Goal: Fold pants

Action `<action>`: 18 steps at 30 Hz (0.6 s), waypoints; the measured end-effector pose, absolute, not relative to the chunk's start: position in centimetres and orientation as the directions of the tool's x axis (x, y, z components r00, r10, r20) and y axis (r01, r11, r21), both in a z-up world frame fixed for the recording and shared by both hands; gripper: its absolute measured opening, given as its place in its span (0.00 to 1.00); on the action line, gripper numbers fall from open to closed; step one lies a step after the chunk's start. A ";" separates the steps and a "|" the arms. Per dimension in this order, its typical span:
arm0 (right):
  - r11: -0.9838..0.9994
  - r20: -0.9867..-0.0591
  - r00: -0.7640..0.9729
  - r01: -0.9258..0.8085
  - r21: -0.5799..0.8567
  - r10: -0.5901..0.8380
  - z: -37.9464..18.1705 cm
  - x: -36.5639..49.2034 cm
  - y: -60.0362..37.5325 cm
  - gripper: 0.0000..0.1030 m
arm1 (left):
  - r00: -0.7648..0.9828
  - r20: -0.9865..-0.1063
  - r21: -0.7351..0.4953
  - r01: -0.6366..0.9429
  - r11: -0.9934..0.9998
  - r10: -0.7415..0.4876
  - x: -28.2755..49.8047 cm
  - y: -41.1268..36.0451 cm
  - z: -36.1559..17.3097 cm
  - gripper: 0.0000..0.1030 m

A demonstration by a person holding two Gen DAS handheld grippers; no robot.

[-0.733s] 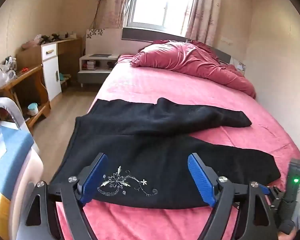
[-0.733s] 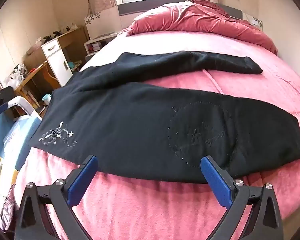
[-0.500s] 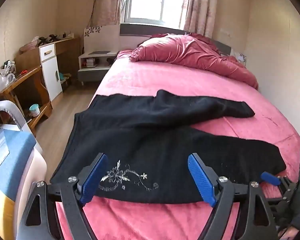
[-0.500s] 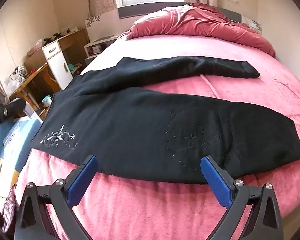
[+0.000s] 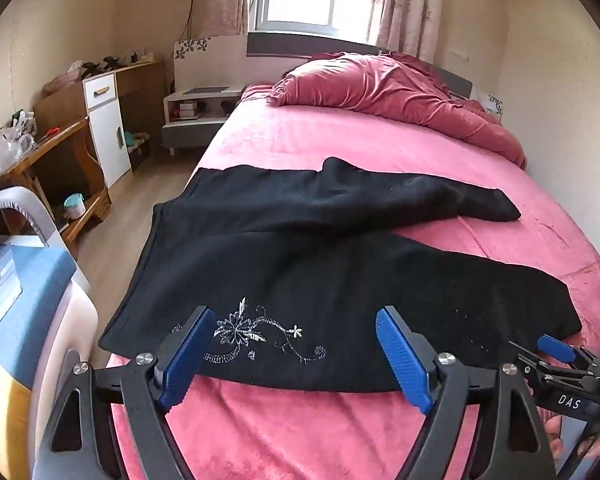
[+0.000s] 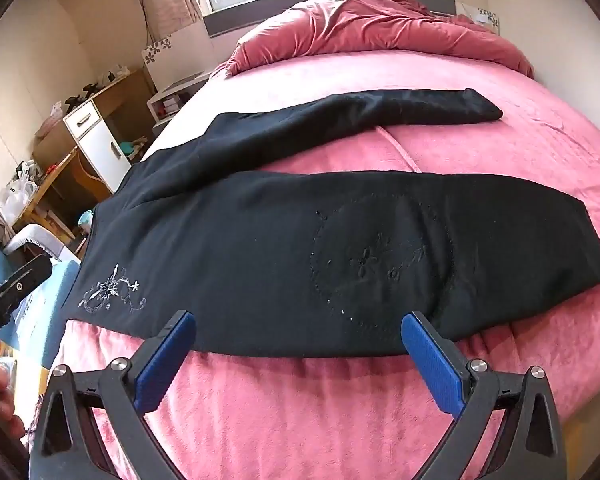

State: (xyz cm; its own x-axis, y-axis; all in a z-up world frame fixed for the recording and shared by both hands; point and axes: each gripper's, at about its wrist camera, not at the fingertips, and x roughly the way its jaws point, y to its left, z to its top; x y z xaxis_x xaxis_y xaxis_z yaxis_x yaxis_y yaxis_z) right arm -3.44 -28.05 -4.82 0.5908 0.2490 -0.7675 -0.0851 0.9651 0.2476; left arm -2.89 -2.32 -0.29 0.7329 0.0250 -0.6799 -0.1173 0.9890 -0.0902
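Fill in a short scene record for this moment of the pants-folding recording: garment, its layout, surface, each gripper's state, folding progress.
garment: black pants, pale floral embroidery near the waist
layout: spread flat, unfolded, legs splayed apart
surface: pink bed
left gripper: open, empty, over the embroidered near edge
right gripper: open, empty, at the near leg's edge
progress: no fold made yet

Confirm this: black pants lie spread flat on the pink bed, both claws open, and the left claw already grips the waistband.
Not quite. The left claw grips nothing; the left wrist view shows it open, hovering short of the black pants. The pants do lie spread on the pink bed, and the right claw is open too.
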 end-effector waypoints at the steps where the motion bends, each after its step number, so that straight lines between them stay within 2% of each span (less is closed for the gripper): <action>1: 0.966 -0.769 0.590 -0.086 0.244 0.247 -4.9 -3.5 -28.0 1.00 | 0.731 -0.682 -0.100 -0.123 0.987 0.023 -3.2 -1.8 -0.3 0.82; 5: 0.967 -0.773 0.586 -0.090 0.238 0.245 -5.1 -3.7 -27.8 1.00 | 0.706 -0.708 -0.145 -0.168 0.975 0.016 -4.1 -0.1 -0.2 0.82; 18: 0.959 -0.754 0.596 -0.113 0.261 0.275 -4.4 -3.9 -27.5 1.00 | 0.707 -0.706 -0.107 -0.162 0.981 0.040 -5.3 -0.3 1.2 0.82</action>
